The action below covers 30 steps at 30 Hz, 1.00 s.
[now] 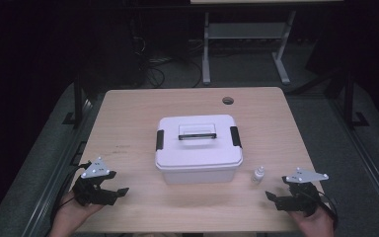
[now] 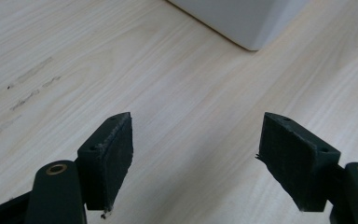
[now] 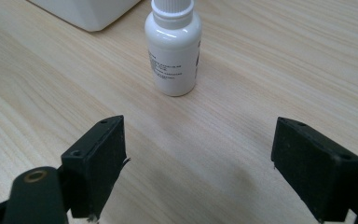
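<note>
bottle [image 1: 259,174] upright beside lidded white box [image 1: 198,147], table [image 1: 128,118] bare around

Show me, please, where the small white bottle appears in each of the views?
High view: small white bottle stands right of the white box, before the right gripper.
Right gripper view: upright at top centre, beyond the open jaws.
Left gripper view: absent.
Shared landmark: the box's corner.

Table [image 1: 128,113]: light wood top, round cable hole [image 1: 228,100] near far edge, faint scuff marks [image 1: 121,148] at left. On it: white lidded box [image 1: 198,148], centre; small white bottle [image 1: 258,174], upright, just right of box.
</note>
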### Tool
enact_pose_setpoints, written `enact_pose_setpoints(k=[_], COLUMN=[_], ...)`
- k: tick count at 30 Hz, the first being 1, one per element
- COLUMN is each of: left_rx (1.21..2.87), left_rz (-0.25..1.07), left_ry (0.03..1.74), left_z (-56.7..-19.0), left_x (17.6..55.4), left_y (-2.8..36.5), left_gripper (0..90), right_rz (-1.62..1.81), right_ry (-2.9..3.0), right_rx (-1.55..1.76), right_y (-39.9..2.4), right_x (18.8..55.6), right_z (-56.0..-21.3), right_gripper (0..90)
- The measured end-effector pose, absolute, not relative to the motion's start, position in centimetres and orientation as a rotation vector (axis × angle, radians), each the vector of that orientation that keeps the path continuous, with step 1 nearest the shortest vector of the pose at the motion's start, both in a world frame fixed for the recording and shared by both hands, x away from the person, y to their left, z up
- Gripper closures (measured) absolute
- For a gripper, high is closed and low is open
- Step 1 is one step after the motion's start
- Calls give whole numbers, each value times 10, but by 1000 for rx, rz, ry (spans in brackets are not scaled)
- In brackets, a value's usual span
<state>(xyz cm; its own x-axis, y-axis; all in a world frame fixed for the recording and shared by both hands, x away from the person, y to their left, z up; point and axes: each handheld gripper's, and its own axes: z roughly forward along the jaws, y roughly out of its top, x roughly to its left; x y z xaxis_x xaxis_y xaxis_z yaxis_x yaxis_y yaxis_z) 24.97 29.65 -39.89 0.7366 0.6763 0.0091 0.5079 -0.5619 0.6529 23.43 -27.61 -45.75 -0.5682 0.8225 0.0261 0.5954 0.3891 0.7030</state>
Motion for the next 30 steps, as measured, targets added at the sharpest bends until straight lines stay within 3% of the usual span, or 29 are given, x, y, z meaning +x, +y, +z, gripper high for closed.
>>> enact_pose_setpoints(k=[10,30], left_rx=[2350,2368], left_rz=[273,256], left_ry=[802,726], left_z=[-364,-317], left_x=[258,277], left_y=[287,260], left_gripper=[254,280], right_rz=[985,983], right_ry=[2325,2335], right_rx=[1240,1251], right_y=[-277,-276], right_x=[235,237], right_z=[-458,-459], right_gripper=[172,172])
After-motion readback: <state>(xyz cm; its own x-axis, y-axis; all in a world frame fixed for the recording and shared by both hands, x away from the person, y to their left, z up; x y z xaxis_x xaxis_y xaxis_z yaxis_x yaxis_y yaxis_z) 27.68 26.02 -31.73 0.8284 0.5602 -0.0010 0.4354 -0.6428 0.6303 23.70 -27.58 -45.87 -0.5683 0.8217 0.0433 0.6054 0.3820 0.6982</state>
